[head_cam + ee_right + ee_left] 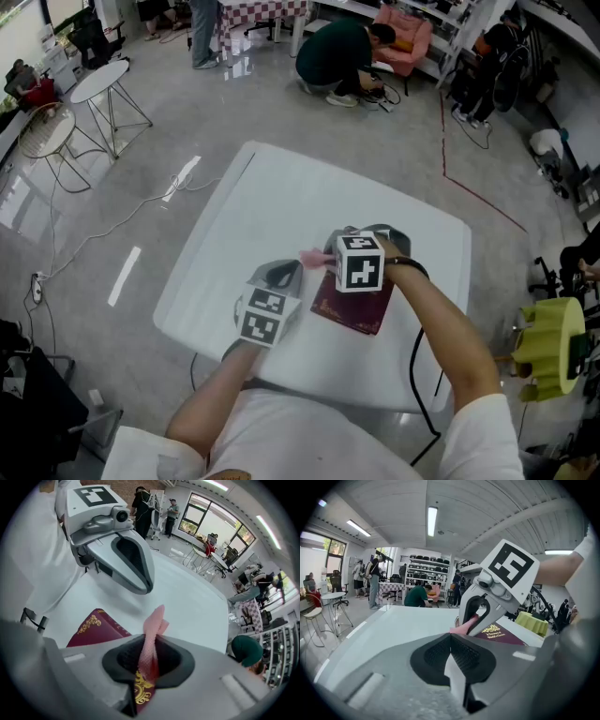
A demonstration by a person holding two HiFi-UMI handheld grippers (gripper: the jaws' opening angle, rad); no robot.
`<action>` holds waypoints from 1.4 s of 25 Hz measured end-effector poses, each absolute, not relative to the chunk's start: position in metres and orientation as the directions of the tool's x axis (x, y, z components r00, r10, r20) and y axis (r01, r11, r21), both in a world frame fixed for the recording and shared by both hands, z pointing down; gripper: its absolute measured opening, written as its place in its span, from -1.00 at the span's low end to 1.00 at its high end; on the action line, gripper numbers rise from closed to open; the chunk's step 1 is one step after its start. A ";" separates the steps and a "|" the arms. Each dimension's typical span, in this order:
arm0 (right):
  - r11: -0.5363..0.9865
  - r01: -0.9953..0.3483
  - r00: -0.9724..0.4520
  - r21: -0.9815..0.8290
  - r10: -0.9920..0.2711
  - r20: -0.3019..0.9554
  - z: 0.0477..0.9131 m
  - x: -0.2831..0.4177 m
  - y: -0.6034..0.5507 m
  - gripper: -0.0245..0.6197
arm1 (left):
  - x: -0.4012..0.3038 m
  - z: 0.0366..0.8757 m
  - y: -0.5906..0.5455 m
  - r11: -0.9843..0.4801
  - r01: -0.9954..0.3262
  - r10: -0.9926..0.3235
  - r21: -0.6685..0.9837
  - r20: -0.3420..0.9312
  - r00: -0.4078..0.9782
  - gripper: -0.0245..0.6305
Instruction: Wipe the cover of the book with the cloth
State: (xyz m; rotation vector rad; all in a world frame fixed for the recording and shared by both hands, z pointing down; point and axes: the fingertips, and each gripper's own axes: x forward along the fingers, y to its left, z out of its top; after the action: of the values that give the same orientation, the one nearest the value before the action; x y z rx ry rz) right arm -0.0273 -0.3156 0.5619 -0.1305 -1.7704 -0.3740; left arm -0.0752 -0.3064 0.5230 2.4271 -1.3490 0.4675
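One pinched cloth (152,634), seemingly touching book (96,627).

The right gripper's (149,660) dark ribbed jaws are pressed together on a thin pink mesh cloth (154,623), whose free end sticks up above them. Beneath lies a maroon hardcover book (96,627) with gold ornament, flat on the white tabletop (192,602). The grey left gripper (137,576), topped by its marker cube, hovers over the table beyond the book, jaws together.
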 end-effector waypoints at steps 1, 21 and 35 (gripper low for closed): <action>0.939 0.296 -0.236 0.173 -0.104 0.966 0.562 -0.028 -0.310 -0.78 | -0.076 0.521 -0.306 -0.496 -0.860 -0.755 0.120 0.430 0.495 -0.90; 0.890 0.441 -0.268 0.116 0.007 0.964 0.557 -0.034 -0.213 -0.78 | -0.084 0.497 -0.287 -0.440 -0.894 -0.804 0.090 0.404 0.436 -0.90; 0.961 -0.135 -0.607 0.240 -0.272 0.747 0.504 0.009 -0.196 -0.78 | -0.057 0.466 -0.265 -0.462 -0.885 -0.818 0.054 0.359 0.449 -0.90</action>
State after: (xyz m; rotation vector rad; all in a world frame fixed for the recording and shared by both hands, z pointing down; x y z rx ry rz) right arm 0.0088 -0.1960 0.5035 0.2846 -2.2292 -0.1993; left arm -0.0566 -0.2650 0.4660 2.4672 -1.4779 0.4179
